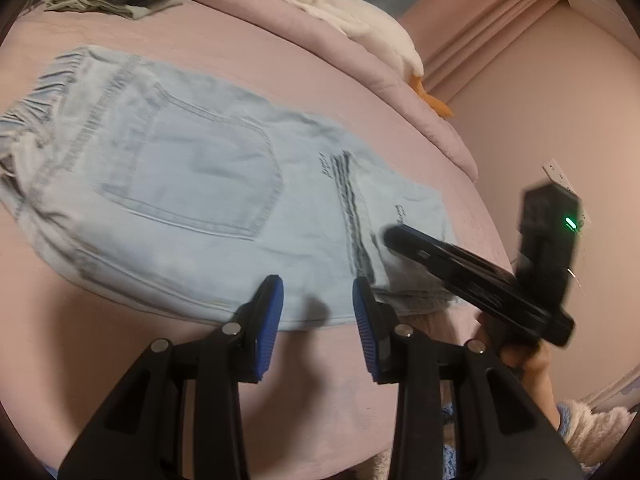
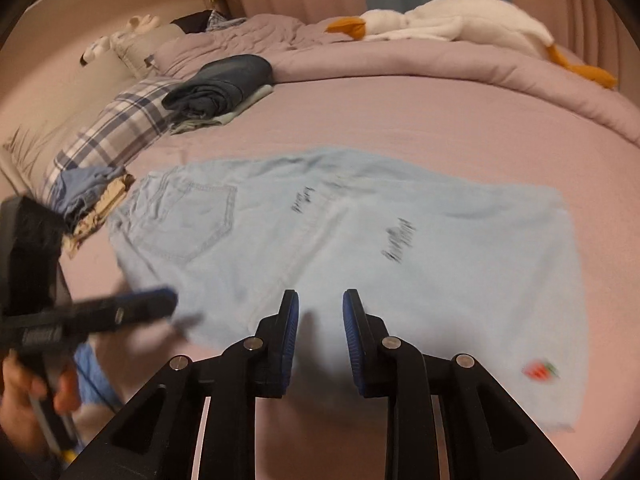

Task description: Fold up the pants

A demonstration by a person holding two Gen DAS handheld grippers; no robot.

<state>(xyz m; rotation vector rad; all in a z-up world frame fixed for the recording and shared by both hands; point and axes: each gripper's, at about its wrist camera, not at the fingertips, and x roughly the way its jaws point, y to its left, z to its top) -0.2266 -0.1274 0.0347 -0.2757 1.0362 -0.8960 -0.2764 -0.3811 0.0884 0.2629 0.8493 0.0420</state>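
Pink bedding (image 1: 120, 320) is being used as the working surface, with a pink wall and pleated curtain behind it. Nearest the cameras, both tools are being held just above the near edge of the pants (image 1: 192, 184). The left gripper (image 1: 318, 324) is being kept spread, its blue pads apart and nothing between them; the right gripper (image 2: 320, 336) is likewise being held released and empty. In the left wrist view the right tool is being seen from the side over the hem end, blurred, so its state is being read from its own camera only.

The light blue denim is being shown lying flat, apparently already doubled leg on leg, back pocket (image 1: 200, 184) upward, elastic waistband (image 1: 60, 92) at the left end and hems towards the right, where a small red patch (image 2: 540, 370) is being shown near the corner. Further back, a stack of folded clothes (image 2: 224, 84) and a plaid pillow (image 2: 116, 132) are being seen, and farthest off a white goose plush (image 2: 460, 20) is lying along the rolled duvet (image 2: 440, 64).

The next fold is probably being prepared. For a clean result, both layers should be pinched at the hem corners, lifted together, and carried towards the waistband with edges being kept aligned; a grip on one layer only is likely to be dragging the fabric askew.
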